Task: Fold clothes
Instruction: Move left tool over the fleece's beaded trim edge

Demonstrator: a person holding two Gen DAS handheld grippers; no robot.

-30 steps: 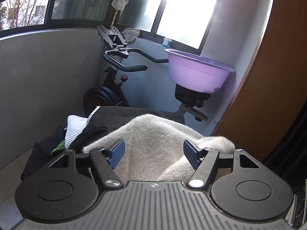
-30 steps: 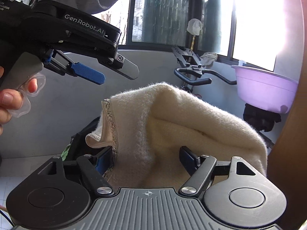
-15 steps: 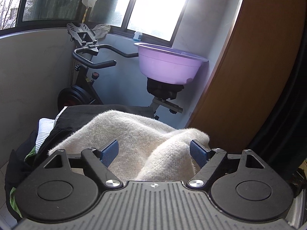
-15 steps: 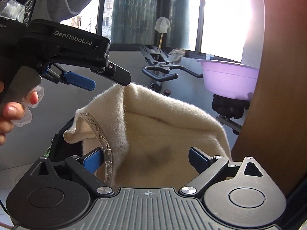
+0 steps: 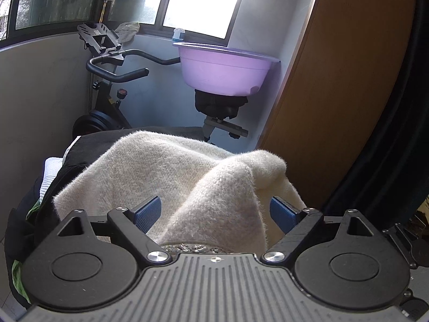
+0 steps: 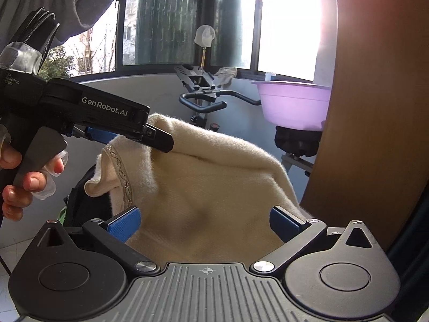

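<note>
Looking along the left gripper (image 5: 214, 212), one cream fuzzy sweater (image 5: 161, 177) fills the near middle, heaped and rumpled with a fold rising between the two blue-padded fingers (image 5: 148, 210), which stand spread with the knit bulging between them, not pinched; a beaded trim shows right at the gripper body. The sweater lies on a dark pile of clothes (image 5: 69, 171) at the left, where a white piece and a green scrap peek out; how many garments are in that pile I cannot tell. Beyond stand one exercise bike (image 5: 112, 80) and one purple basin (image 5: 222, 72). In the right wrist view, the right gripper (image 6: 205, 221) likewise has its two fingers (image 6: 126, 221) released wide, the sweater (image 6: 214, 187) hanging between them without being clamped. The left gripper (image 6: 128, 134), held by a hand (image 6: 18, 177), reaches in from the left at the garment's upper edge; whether it has caught cloth there I cannot tell. Judging from the bunched shape, no neat fold is made yet: the sweater must be spread flat and folded, so the task is at an early stage.
</note>
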